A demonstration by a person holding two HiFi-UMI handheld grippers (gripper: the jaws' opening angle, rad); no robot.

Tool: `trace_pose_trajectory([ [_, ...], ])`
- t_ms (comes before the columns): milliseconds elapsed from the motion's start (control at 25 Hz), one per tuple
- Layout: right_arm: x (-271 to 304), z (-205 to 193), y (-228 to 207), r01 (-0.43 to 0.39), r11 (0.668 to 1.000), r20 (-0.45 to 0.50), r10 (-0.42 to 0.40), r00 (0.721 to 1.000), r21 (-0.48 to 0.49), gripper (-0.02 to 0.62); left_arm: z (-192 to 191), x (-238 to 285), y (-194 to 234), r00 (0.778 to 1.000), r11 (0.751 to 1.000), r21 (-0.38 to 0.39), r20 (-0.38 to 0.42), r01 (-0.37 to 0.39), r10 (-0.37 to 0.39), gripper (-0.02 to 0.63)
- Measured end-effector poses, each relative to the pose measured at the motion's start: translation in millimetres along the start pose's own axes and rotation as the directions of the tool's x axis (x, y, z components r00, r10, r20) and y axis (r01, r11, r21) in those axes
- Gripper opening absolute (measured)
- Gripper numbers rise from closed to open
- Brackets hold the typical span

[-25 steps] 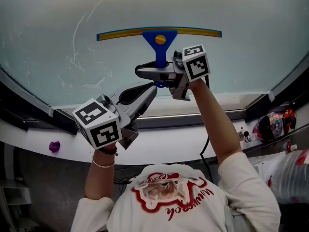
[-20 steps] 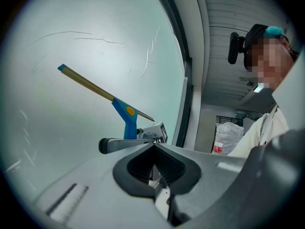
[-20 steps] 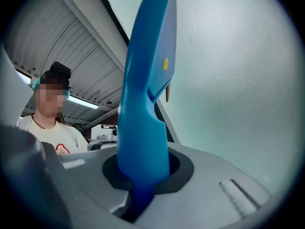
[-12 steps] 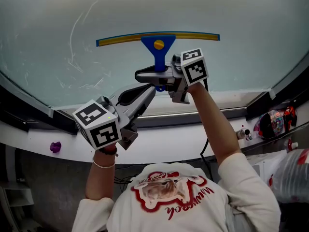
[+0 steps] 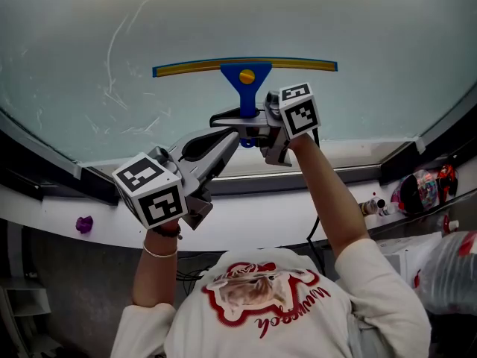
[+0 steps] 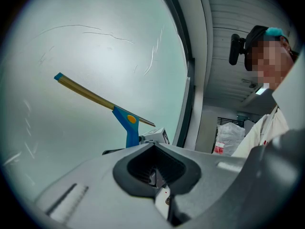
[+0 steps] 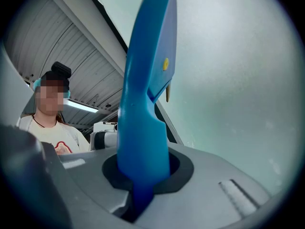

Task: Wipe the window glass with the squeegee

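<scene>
A blue squeegee (image 5: 245, 80) with a yellow-edged blade lies flat against the pale window glass (image 5: 358, 28). My right gripper (image 5: 240, 120) is shut on its blue handle (image 7: 145, 113), just below the blade's middle. In the left gripper view the squeegee (image 6: 125, 120) shows ahead with its blade slanting up to the left. My left gripper (image 5: 216, 146) hangs lower left of the handle, jaws shut together with nothing between them. Thin streaks mark the glass (image 6: 86, 42) at upper left.
A dark window frame (image 5: 45, 171) and a white sill (image 5: 246, 222) run below the glass. A small purple object (image 5: 84, 224) sits on the sill at left. Coloured items (image 5: 421, 192) and a plastic bag (image 5: 455, 271) lie at right.
The squeegee and my right gripper first rose slightly, then slid down the glass. The left gripper has stayed in place.
</scene>
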State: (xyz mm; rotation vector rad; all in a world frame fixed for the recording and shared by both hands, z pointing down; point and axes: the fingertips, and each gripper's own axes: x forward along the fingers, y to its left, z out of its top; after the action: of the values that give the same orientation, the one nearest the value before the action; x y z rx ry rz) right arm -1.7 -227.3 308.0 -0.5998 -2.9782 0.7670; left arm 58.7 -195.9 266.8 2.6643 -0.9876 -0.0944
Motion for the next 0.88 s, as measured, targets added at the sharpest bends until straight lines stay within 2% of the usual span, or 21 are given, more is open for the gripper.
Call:
trace_pose_trajectory([
  [880,-1.6,-30.5,-10.6,-0.001,0.998,0.014,0.000,1.000,0.064,0.054,-9.8,0.0,7.8,1.000,1.000,-0.028,-0.011,-0.011,0.010,0.001],
])
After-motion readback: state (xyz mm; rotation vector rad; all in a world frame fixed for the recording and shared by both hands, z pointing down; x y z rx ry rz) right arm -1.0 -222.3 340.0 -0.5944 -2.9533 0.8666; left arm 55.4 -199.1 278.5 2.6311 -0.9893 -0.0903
